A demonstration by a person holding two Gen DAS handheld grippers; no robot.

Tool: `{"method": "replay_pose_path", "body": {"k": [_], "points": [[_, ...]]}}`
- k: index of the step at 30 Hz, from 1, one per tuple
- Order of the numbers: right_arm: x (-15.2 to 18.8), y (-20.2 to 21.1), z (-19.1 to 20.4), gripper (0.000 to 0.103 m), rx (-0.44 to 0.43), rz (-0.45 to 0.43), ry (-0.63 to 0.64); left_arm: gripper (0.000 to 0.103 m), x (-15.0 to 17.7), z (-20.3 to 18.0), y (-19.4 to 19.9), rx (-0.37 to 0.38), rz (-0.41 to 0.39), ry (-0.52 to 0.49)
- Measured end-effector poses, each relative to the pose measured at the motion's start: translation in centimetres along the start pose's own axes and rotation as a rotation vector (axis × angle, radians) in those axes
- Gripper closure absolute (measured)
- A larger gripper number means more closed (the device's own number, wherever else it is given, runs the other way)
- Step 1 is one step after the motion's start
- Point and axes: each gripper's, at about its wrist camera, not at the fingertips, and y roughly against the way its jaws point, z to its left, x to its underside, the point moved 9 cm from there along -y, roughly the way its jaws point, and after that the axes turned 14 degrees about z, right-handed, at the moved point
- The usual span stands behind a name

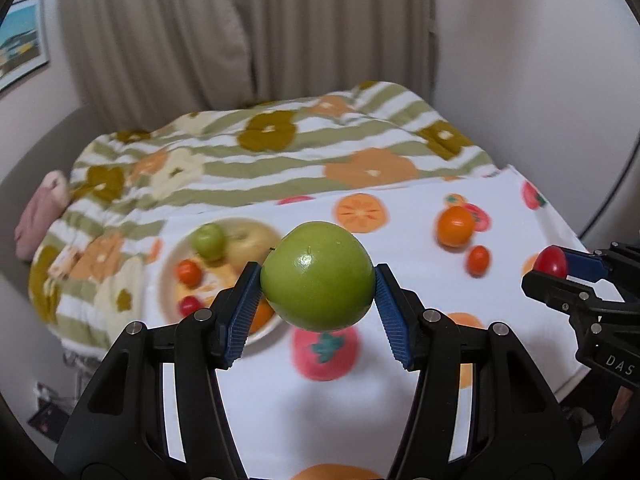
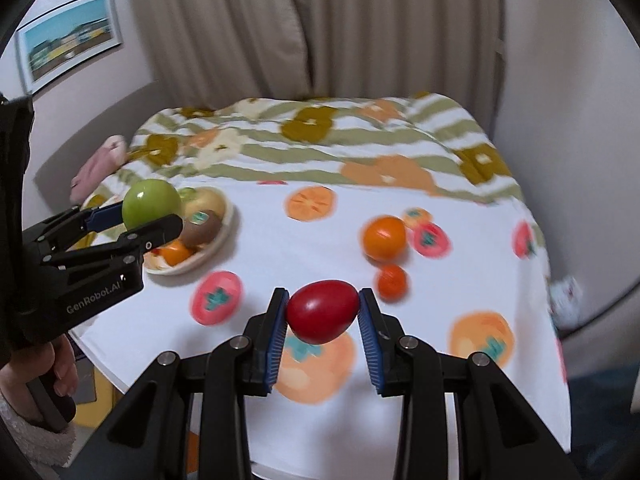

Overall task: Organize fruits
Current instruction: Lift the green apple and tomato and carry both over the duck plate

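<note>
My left gripper [image 1: 318, 280] is shut on a green apple [image 1: 318, 276] and holds it above the table, just right of the cream bowl [image 1: 170, 268]. The apple also shows in the right wrist view [image 2: 150, 203], in front of the bowl [image 2: 224, 226]. My right gripper [image 2: 323, 312] is shut on a red tomato [image 2: 322, 311], held above the white fruit-print cloth [image 2: 280, 248]. The tomato also shows at the right edge of the left wrist view [image 1: 551, 261]. An orange [image 2: 384, 238] and a small orange tomato [image 2: 392, 280] lie on the cloth.
The bowl holds a small green apple [image 1: 208, 240], a yellow apple [image 1: 250, 242], a kiwi [image 2: 202, 228] and small tomatoes [image 1: 188, 272]. A flowered quilt [image 1: 260, 152] lies behind the table. Curtains [image 2: 320, 28] hang at the back.
</note>
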Motion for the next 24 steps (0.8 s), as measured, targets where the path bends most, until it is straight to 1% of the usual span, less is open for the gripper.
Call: {"method": "replay_pose_path", "body": {"k": [6,13,18,24], "points": [[-2.4,-1.7,5.4,0.071,-0.059,0.006,0.085,0.042,0.3,5.8,-0.2,-0.047,0.014,0.072],[-5.6,-4.7,11.4,0.071,-0.110,0.020,0.136,0.042,0.2,11.7,-2.2,-0.070,0.040,0.105],[-7.7,-7.2,14.5,0.071,-0.120,0.032,0.139,0.042,-0.1,14.8,-5.0,-0.055,0.069,0.096],[-9.6,-10.4,16.7,0.071,-0.117,0.051,0.108,0.042,0.1,16.2,-9.2,-0.008,0.122,0.051]]}}
